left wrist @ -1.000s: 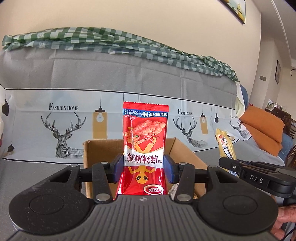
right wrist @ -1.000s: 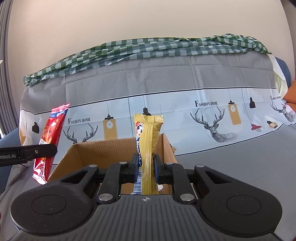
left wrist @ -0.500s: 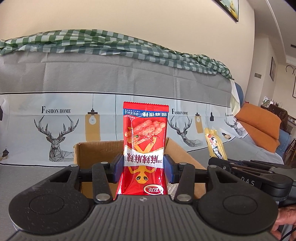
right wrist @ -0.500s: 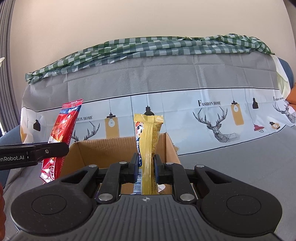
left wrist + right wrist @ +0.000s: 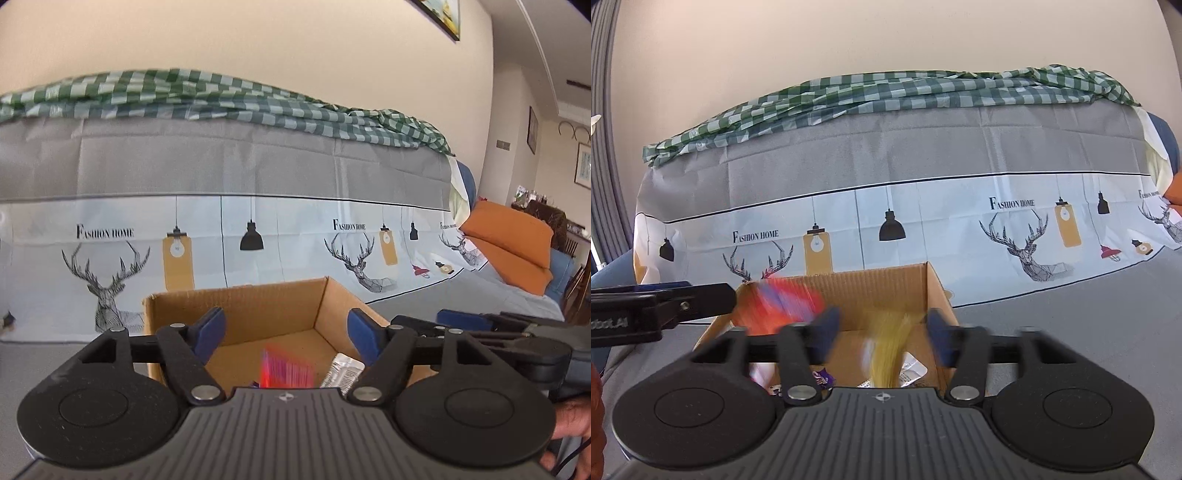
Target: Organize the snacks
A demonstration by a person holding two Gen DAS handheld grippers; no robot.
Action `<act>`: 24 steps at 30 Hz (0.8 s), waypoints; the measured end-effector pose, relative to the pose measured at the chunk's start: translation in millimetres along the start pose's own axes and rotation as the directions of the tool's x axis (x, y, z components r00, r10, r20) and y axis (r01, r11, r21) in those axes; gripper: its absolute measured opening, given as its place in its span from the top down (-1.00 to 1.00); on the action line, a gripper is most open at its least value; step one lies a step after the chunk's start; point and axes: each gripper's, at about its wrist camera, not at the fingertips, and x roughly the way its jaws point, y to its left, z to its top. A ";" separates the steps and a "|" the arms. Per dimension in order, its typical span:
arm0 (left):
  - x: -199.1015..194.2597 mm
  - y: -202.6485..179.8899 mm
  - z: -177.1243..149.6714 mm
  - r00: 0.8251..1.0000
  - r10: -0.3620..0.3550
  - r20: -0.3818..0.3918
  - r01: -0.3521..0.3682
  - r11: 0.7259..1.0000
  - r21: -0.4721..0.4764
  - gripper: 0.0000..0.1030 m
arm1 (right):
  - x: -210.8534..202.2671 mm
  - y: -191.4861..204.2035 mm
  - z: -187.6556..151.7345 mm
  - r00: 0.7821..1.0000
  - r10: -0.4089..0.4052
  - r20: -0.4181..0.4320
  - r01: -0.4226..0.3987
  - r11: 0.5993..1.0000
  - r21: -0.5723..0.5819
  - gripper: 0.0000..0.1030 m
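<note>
A brown cardboard box [image 5: 258, 306] sits on the grey sofa cover just ahead of both grippers. My left gripper [image 5: 286, 332] hangs over it with its jaws opening and nothing pressed between the blue pads. The red snack packet [image 5: 286, 371] is a falling blur below them, inside the box. My right gripper [image 5: 882, 334] hovers over the same box [image 5: 886, 284], jaws also opening. The yellow snack packet [image 5: 890, 343] drops between its pads as a blur, untouched. The red packet [image 5: 788, 302] shows blurred at the left of the right wrist view.
Several other wrapped snacks lie on the box floor, among them a silver one [image 5: 341, 373] and a purple one [image 5: 822, 376]. A green checked cloth [image 5: 886, 96] lies along the sofa back. Orange cushions [image 5: 509, 243] stand at the right. A hand [image 5: 570, 424] holds the right gripper.
Both grippers have let go: the red packet has left the left jaws and the yellow packet the right jaws, both falling into the box. The hands have stayed in place.
</note>
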 end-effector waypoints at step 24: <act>-149.5 -41.2 -89.0 0.974 0.210 -0.086 -0.222 0.962 -0.159 -0.99 | -133.3 0.3 -54.7 0.995 -0.099 -0.028 0.101 0.992 0.074 -0.99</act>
